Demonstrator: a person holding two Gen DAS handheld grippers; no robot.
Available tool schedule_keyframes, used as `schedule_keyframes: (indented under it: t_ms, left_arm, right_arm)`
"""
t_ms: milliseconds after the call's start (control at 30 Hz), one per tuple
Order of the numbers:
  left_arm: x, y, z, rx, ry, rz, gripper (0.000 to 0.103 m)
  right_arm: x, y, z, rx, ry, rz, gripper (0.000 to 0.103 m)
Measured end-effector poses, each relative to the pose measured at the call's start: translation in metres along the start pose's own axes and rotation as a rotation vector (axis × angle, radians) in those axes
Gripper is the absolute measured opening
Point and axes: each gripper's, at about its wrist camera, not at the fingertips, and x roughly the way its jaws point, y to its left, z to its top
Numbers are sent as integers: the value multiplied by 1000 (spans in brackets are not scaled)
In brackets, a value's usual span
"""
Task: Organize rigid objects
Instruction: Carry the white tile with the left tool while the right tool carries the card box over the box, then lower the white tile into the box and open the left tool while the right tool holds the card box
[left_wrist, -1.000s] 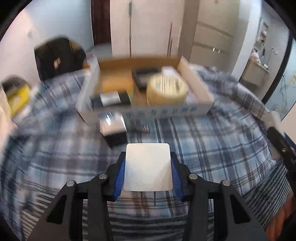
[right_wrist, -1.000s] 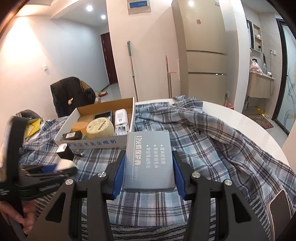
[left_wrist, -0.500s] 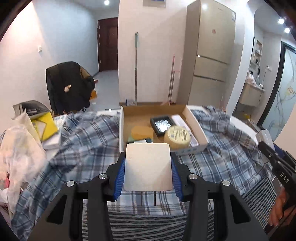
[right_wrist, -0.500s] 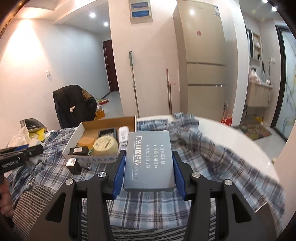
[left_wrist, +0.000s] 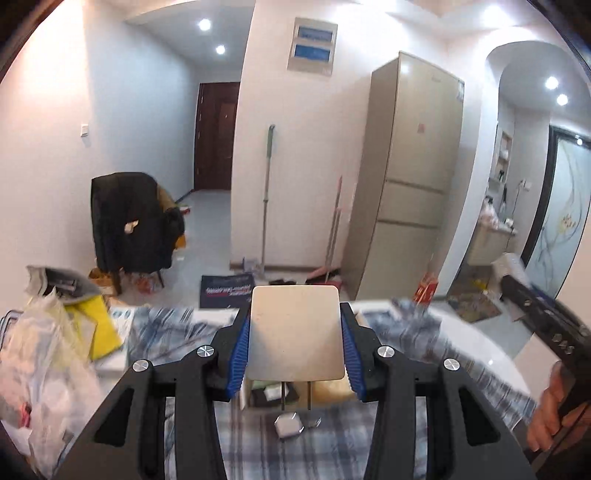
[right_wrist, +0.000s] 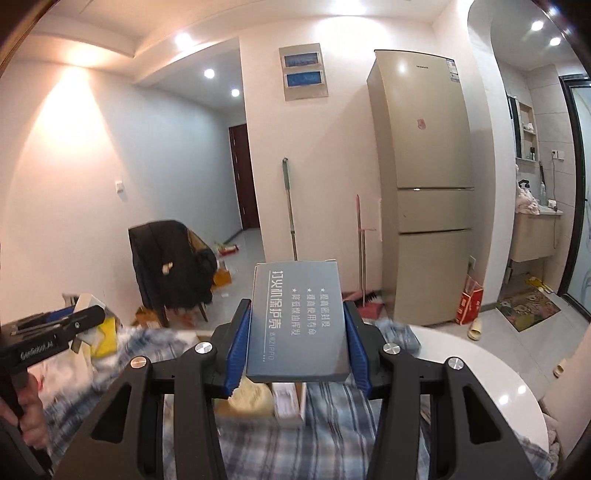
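Note:
My left gripper is shut on a flat white box, held high above the table. Just below it, the cardboard box peeks out, mostly hidden, with a yellowish tape roll inside. A small white-topped box lies on the plaid cloth in front of it. My right gripper is shut on a grey-blue box with white lettering. Under it, blurred, are the tape roll and a white item. Each view shows the other gripper at its edge, held by a hand.
A plaid cloth covers a round white table. Plastic bags and a yellow item are piled at the left. Beyond stand a chair with a black jacket, a fridge and mops by the wall.
Both grippers have risen and tipped upward, each keeping its box. The cardboard box and cloth slid to the bottom of both views, and the room behind now fills them.

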Motion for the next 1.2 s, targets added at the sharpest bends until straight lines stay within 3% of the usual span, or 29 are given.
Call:
schedule_keyframes:
  t_ms: [100, 367, 433, 567, 667, 767, 967, 1200]
  left_arm:
    - [14, -7, 26, 8, 2, -53, 47]
    - [58, -1, 57, -19, -53, -25, 47]
    - [76, 6, 53, -17, -51, -14, 47]
    - [125, 28, 33, -58, 23, -67, 47]
    - [164, 40, 18, -47, 88, -18, 47]
    - [197, 49, 2, -56, 162, -27, 47]
    - [250, 51, -29, -47, 318, 7, 47]
    - [276, 58, -54, -72, 387, 4, 47]
  right_arm:
    - [17, 2, 25, 45, 19, 42, 46]
    - [75, 15, 59, 104, 11, 82, 46]
    - [97, 16, 55, 102, 27, 91, 46]
    - [146, 22, 25, 58, 94, 81, 46]
    - [182, 22, -4, 38, 178, 72, 46]
    - [215, 16, -28, 61, 293, 100, 46]
    - [250, 10, -65, 37, 456, 69, 46]
    - [264, 12, -77, 30, 538, 72, 46]
